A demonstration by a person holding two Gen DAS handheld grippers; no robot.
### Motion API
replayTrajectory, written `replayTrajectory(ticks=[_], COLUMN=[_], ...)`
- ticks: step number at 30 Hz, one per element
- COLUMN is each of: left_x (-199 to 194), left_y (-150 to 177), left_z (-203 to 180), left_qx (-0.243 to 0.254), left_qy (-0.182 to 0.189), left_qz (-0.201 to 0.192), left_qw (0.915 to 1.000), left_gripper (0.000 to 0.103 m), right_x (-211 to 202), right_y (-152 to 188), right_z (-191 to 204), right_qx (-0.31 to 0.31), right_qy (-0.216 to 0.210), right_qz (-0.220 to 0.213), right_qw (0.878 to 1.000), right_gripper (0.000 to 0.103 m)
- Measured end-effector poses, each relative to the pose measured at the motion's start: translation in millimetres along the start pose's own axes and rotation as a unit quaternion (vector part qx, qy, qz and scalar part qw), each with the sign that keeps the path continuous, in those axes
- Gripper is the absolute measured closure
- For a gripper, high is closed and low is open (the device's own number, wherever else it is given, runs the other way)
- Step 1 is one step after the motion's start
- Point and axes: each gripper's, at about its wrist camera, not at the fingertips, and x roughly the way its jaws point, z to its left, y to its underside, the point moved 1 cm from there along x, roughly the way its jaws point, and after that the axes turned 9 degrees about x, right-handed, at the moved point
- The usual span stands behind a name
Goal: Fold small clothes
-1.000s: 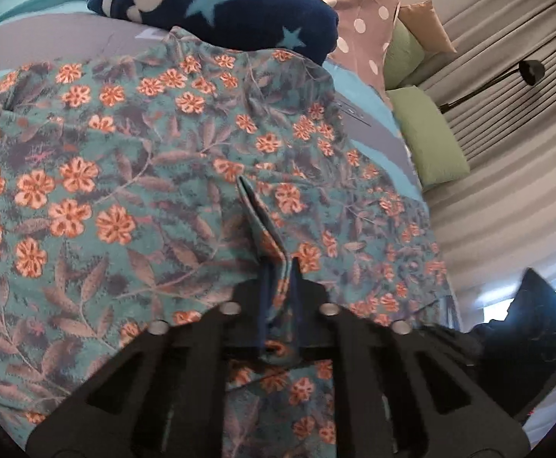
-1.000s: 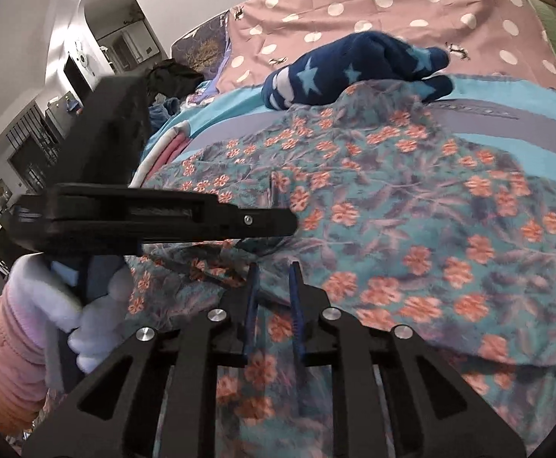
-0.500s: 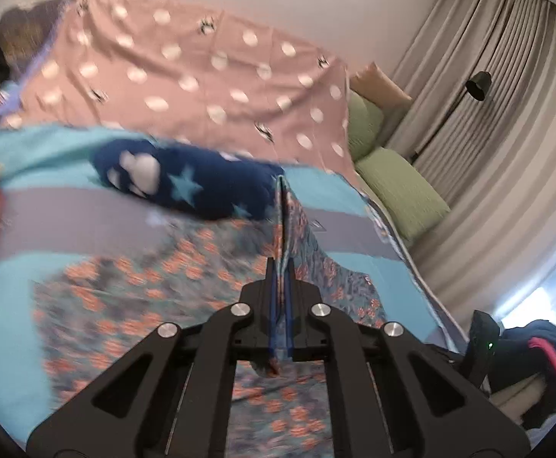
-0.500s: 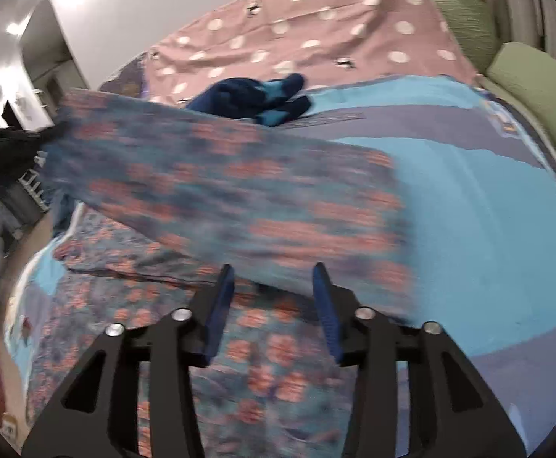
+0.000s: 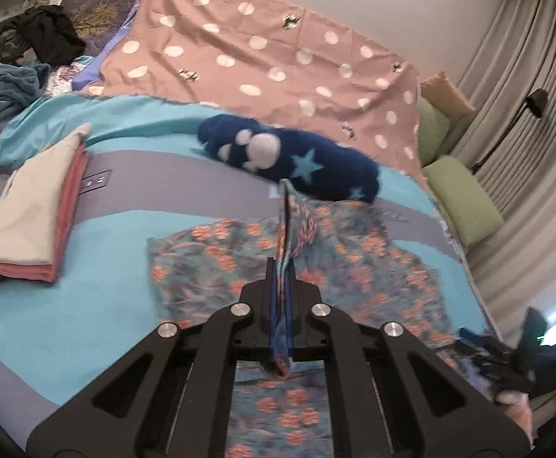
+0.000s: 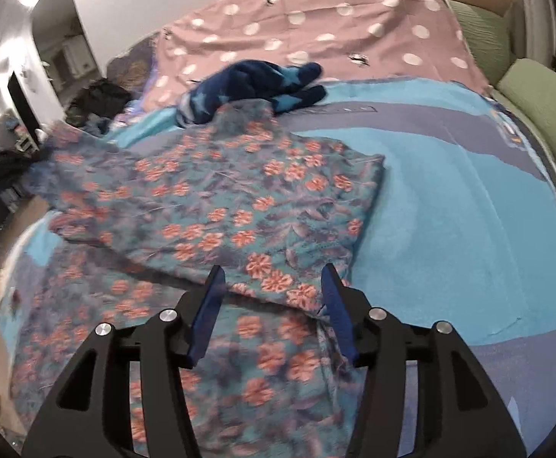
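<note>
Left gripper [image 5: 280,286] is pinching the floral garment [image 6: 239,206], its edge stretching straight ahead; right gripper [image 6: 274,305] is opening, empty, folded corner just ahead.

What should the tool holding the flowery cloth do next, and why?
Probably carry its pinched edge a little further across and lay it down. The left tool is shut on the flowery garment, lifting that edge off the bed, while the right tool, whose jaws have just been opening, has nothing clamped; its side lies folded over.
</note>
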Motion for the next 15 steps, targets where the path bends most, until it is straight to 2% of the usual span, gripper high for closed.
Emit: replayTrajectory(ticks=[7,9,12,14,15], left_x=[56.1,68.4,63.4,56.4,51.9], left_y=[44.5,58.3,61.0,55.7,52.2], left_z=[52.2,60.1,55.1,45.8,39.6], left_qx=[-0.045,-0.048,-0.031,-0.005,0.009], left_qy=[-0.029,-0.042,-0.056,-0.095,-0.111], left_qz=[0.085,0.105,0.096,0.090,0.084], left_qw=[0.9949,0.9924,0.9934,0.9913,0.9902], left_gripper=[0.099,0.094,0.093,0.082,0.073], right_x=[1.3,1.1,1.4,2.7,3.6], right_y=[9.0,11.7,13.1,13.5,14.5], right_z=[-22.0,-28.3,-35.7,-39.5,-40.1], right_qx=[0.028,0.033,0.033,0.033,0.033], right_qy=[0.033,0.041,0.057,0.062,0.061], right_qz=[0.013,0.017,0.022,0.026,0.028], right_qw=[0.999,0.998,0.998,0.997,0.997], right_gripper=[0.049,0.049,0.049,0.049,0.049])
